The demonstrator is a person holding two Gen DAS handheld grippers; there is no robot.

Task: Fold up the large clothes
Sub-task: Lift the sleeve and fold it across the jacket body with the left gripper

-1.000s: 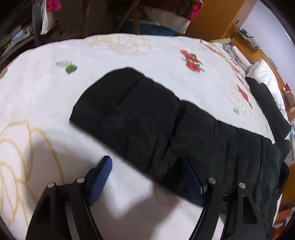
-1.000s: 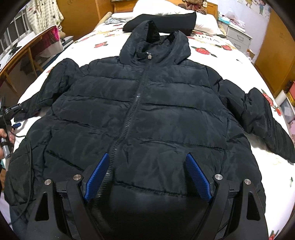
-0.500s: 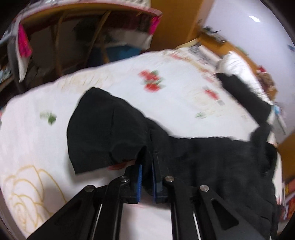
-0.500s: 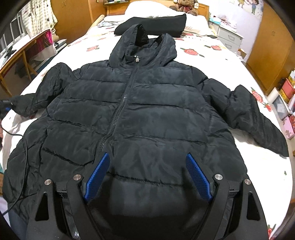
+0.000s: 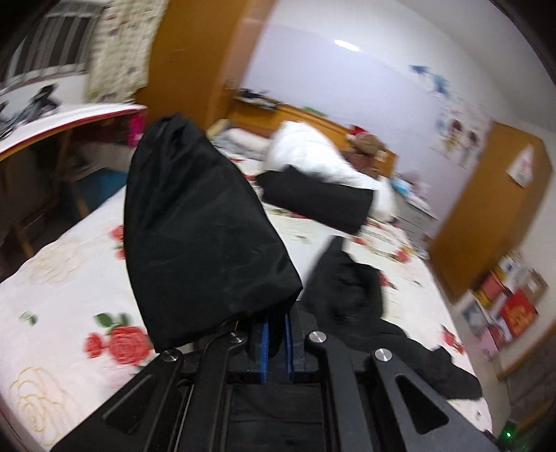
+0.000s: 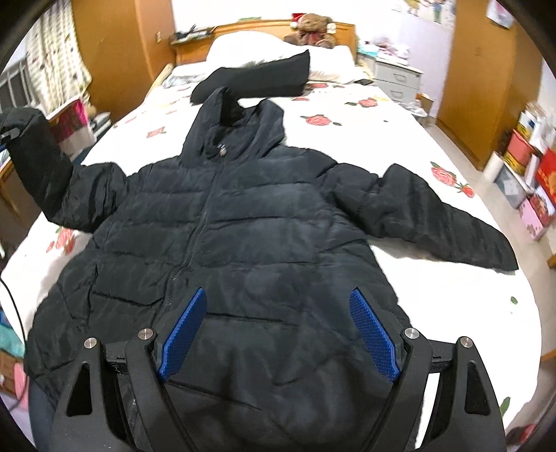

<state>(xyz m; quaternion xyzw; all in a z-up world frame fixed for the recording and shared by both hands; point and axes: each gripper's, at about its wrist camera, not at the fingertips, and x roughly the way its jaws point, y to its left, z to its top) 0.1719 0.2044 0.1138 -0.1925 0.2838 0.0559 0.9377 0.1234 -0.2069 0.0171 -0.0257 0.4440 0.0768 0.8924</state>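
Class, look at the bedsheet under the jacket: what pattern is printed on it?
White bedsheet printed with red roses and green leaves; clearest in the right wrist view.

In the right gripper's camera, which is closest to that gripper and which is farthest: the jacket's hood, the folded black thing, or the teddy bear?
From the right gripper, nearest first:
1. The hood, at the top of the black jacket, mid-bed.
2. The folded black garment, just behind the hood, against the white pillow.
3. The teddy bear, on the headboard, farthest.
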